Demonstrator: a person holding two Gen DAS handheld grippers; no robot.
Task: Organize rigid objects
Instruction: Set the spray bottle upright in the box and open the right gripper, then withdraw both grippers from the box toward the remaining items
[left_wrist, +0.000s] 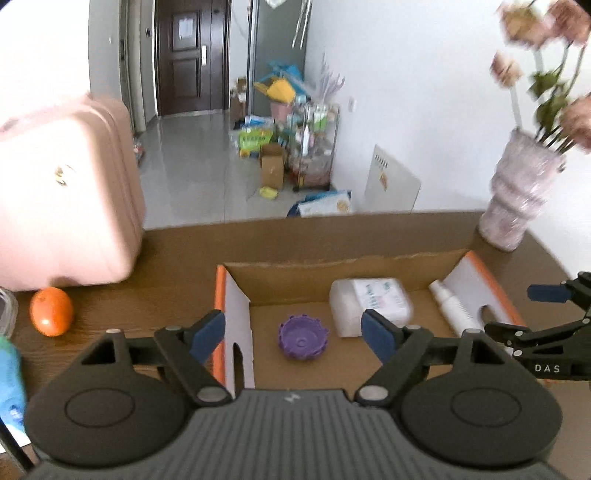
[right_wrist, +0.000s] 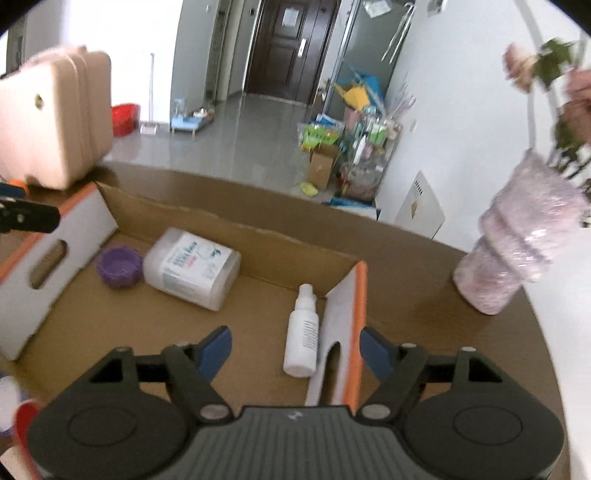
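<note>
Far left on the brown table (left_wrist: 177, 254): pink hard-shell case (left_wrist: 66, 192), upright, with an orange fruit (left_wrist: 51, 311) just beside its lower corner. Something blue (left_wrist: 11, 380) at the left edge, too blurred to name.

Next, left gripper (left_wrist: 295, 332), blue-padded fingers (left_wrist: 208, 334) spread wide and released, nothing between them, straddling the left white-and-orange end wall of the open cardboard box (left_wrist: 288, 286).

Inside the box, on its floor: purple scalloped cap (left_wrist: 303, 338) toward the left, lying open side up; just right of it, a translucent white plastic container (left_wrist: 369, 304) with a printed label, on its side, close to the cap but contact unclear. Further right, a small white spray bottle (right_wrist: 302, 334) lying flat, nozzle toward the far wall, right beside the right end wall with its hand-slot cutout.

Right gripper (right_wrist: 295, 350), fingers likewise parted and empty, set astride that right end wall, spray bottle just ahead of the gap between them but untouched.

Far right, outside the box: pale lilac glittery vase (right_wrist: 517, 251) upright on the table, holding pink flowers (left_wrist: 535, 22) on green stems.
</note>
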